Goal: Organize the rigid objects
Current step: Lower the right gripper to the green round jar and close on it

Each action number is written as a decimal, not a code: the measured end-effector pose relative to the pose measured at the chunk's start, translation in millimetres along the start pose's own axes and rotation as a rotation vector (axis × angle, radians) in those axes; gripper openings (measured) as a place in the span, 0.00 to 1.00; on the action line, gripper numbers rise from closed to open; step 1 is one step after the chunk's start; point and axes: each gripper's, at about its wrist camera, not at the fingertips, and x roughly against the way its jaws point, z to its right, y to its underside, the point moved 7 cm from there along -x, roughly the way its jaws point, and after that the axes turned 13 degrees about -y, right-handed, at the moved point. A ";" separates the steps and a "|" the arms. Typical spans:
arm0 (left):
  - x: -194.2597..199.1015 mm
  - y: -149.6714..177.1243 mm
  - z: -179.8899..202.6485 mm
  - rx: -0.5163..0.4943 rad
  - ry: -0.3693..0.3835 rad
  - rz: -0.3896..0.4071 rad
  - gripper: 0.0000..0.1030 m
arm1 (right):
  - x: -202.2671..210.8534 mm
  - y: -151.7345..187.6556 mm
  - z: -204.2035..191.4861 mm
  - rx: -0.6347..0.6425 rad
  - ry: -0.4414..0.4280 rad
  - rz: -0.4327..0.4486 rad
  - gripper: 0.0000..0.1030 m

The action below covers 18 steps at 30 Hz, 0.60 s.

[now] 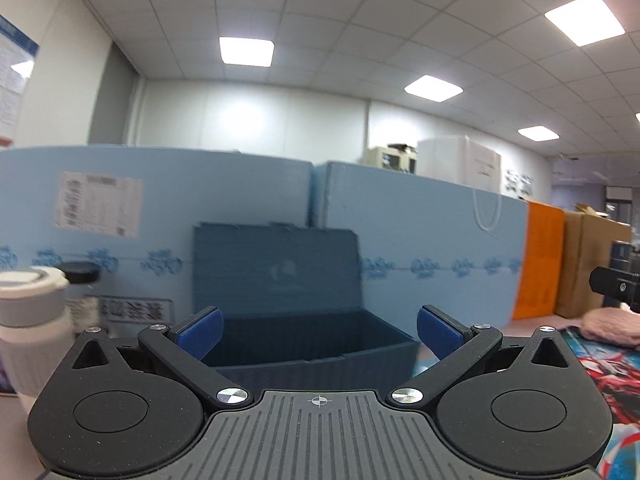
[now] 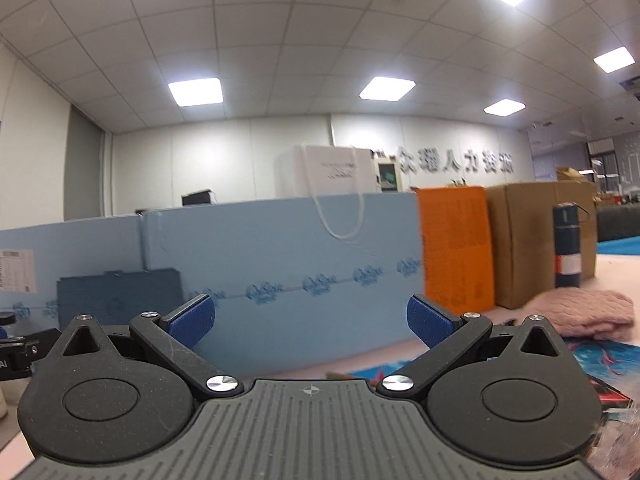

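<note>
While the left gripper [image 1: 319, 332] stands wide apart and holds nothing, the dark blue box [image 1: 304, 344] lies straight before it, its long side across the view and its lid [image 1: 276, 268] upright behind. Its inside is dark, so I cannot tell the contents. A white bottle [image 1: 30, 320] stands upright at the left. The right gripper [image 2: 311, 322] is also wide and without load; a dark blue bottle [image 2: 567, 246] stands upright far right, behind a pink cloth [image 2: 588, 314] on the table [image 2: 624, 276], before the blue foam boards [image 2: 280, 264]
</note>
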 end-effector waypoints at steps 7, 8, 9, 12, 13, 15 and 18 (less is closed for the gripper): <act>-28.9 15.9 27.2 0.072 0.146 -0.225 1.00 | -9.4 36.2 18.2 -0.060 -0.059 -0.223 1.00; -34.0 18.7 30.6 0.090 0.171 -0.278 1.00 | -13.0 45.4 16.4 -0.074 -0.085 -0.268 1.00; -39.1 21.2 34.0 0.112 0.205 -0.328 1.00 | -16.7 53.5 14.6 -0.090 -0.104 -0.308 1.00; -52.9 26.3 37.9 0.225 0.290 -0.480 1.00 | -29.4 74.0 5.4 -0.139 -0.160 -0.388 1.00; -56.0 26.7 37.2 0.254 0.294 -0.507 1.00 | -36.2 80.2 1.8 -0.151 -0.171 -0.408 0.99; -59.2 25.6 34.6 0.273 0.293 -0.522 1.00 | -45.6 89.6 -1.9 -0.154 -0.170 -0.440 0.97; -60.9 23.6 25.8 0.287 0.282 -0.516 1.00 | -61.3 103.0 -8.2 -0.149 -0.156 -0.491 0.85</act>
